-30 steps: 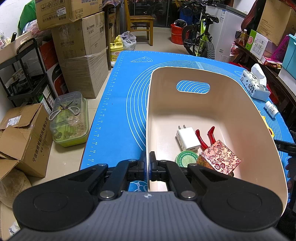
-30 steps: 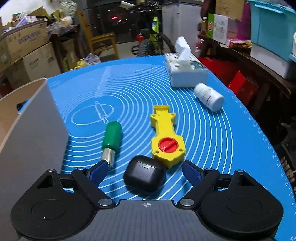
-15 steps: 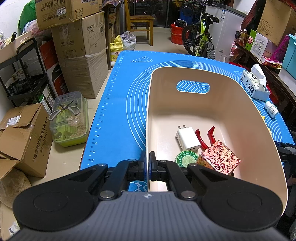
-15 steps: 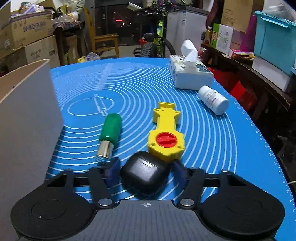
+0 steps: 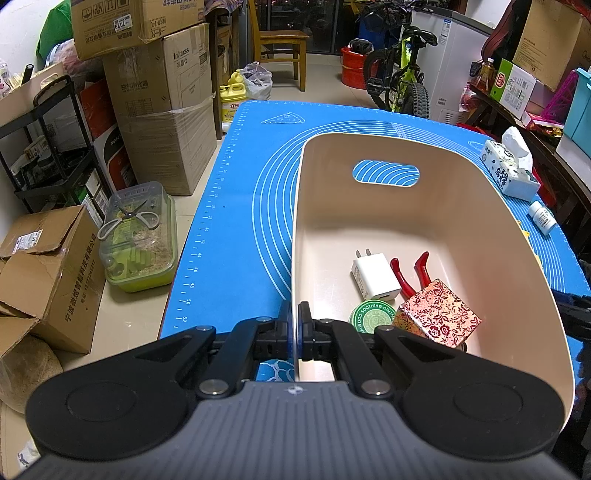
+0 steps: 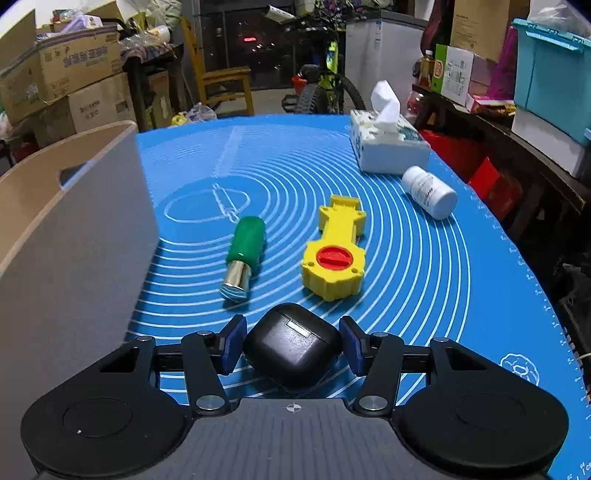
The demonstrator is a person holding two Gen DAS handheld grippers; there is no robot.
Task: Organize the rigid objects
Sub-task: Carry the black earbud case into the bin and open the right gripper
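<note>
Right gripper (image 6: 292,345): black case (image 6: 291,341) pinched between the pads | ahead on the mat (image 6: 424,266): green handle (image 6: 245,245), yellow tool (image 6: 334,254); bottle (image 6: 428,191), tissues (image 6: 388,146) beyond | left gripper (image 5: 294,329): bin (image 5: 480,229) wall clamped between pressed fingers | inside bin, right of fingers: tin (image 5: 371,317), patterned box (image 5: 437,314), charger (image 5: 375,273), red pliers (image 5: 413,271).

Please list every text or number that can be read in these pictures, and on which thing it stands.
"SOOTHING OINTM…", partly hidden: green tin in the bin.
"44", "46", "48", "50", "52": ruler on the blue mat.
"7029": sticker on the top cardboard box.
Pill bottle label: too blurred.
</note>
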